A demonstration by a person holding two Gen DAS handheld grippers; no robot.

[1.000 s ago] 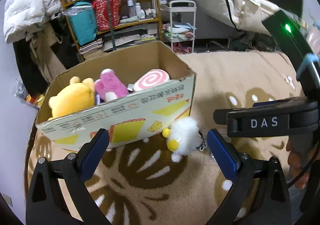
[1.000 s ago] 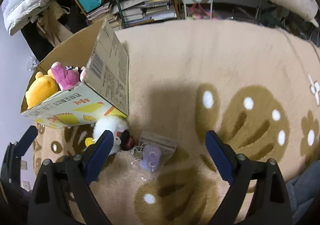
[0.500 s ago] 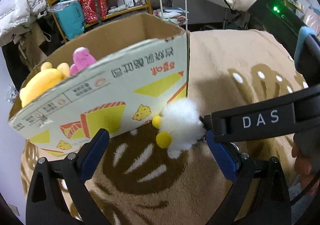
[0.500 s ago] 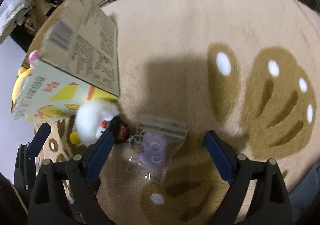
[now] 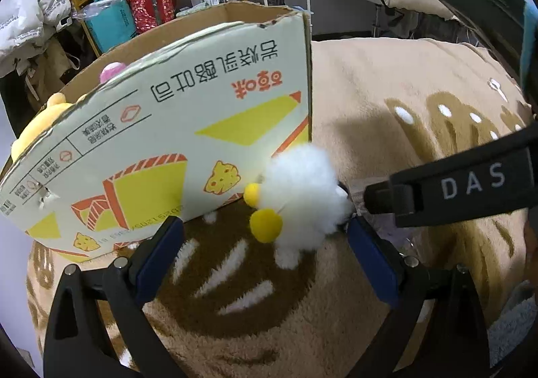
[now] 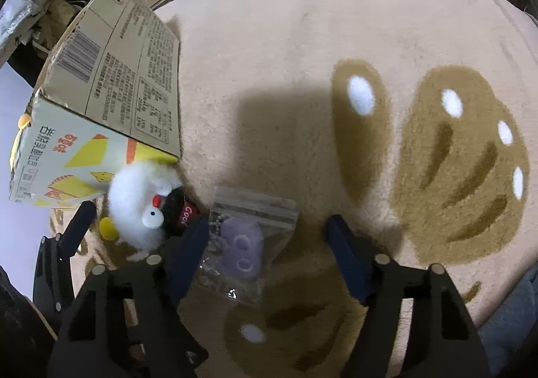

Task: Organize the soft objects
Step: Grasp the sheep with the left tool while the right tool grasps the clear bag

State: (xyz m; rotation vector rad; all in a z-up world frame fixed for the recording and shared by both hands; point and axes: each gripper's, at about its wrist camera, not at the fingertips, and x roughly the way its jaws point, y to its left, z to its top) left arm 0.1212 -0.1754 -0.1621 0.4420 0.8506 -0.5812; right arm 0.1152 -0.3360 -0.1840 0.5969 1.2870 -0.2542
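- Now, the right gripper is closing, jaws straddling the small clear bag with the purple toy inside; the pads don't press on it yet, so nothing's pinched.
- The left gripper stands spread wide, empty, with the white fluffy chick lying just ahead of its pads, close to the right-hand one.
- Landmark: the cardboard box. The chick sits at the box's near corner, touching it by the look of it; the bag lies just beside the chick, on the side away from the box. A yellow plush and a pink one peek over the box's rim.
- To do this well, I'd say: centre the bag between the pads, catch the toy's bulk rather than loose plastic, and keep the left pad off the chick's chain.
- Against a second ago: both grippers have dropped closer to the carpet, the box looms larger for the left camera, and the right jaws have narrowed.
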